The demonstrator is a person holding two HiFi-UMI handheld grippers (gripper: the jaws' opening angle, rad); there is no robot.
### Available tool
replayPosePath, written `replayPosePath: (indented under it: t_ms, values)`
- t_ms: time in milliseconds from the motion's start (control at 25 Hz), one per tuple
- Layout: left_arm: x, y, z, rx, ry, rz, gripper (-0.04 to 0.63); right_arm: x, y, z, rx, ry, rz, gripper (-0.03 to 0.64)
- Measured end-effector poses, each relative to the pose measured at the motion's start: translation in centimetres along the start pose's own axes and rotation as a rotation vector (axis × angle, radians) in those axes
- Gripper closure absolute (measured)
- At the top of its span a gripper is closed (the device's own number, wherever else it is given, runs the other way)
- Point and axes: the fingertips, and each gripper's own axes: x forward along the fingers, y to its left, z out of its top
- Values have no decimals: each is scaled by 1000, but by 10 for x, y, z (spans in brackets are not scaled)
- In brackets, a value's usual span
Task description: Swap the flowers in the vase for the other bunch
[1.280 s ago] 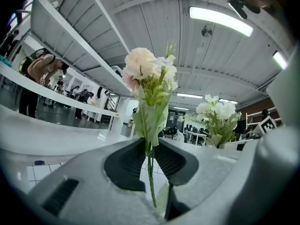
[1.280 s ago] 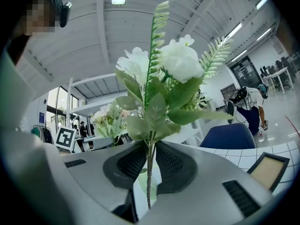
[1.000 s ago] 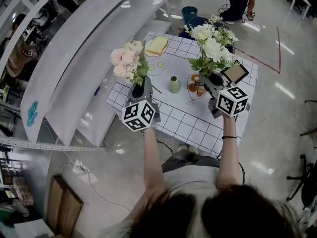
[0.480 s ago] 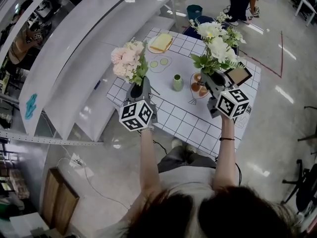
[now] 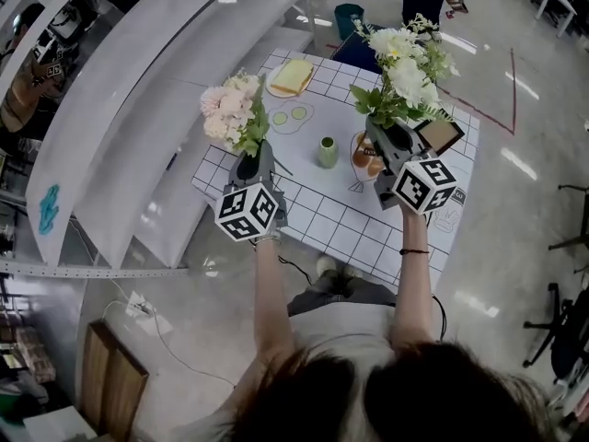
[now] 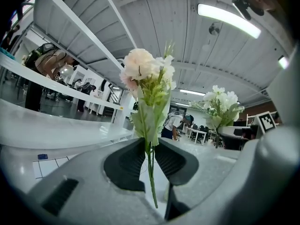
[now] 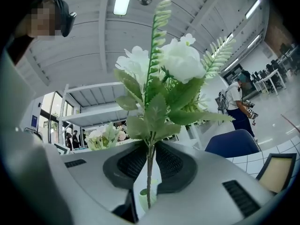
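Two lots held: my left gripper [image 5: 252, 167] clamped on the upright pale pink artificial flower bunch [image 5: 230, 113], my right gripper [image 5: 390, 138] on the upright white leafy bunch [image 5: 405, 70]; the small green vase [image 5: 327, 153] stands flowerless below, between them, seemingly nearer the right.

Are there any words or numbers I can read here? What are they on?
No words or numbers can be read.
Left cube and right cube: only black-and-white squares, no letters.
Teal mark on the shelf: too small to read.
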Motion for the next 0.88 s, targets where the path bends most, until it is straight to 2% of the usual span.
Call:
replayPosePath:
  t_ms: [440, 880]
  values:
    - [6, 8, -2, -12, 11, -21, 531, 14, 3, 5, 30, -77, -24, 561]
    - [12, 11, -11, -20, 37, -51, 531, 31, 14, -4, 31, -87, -36, 561]
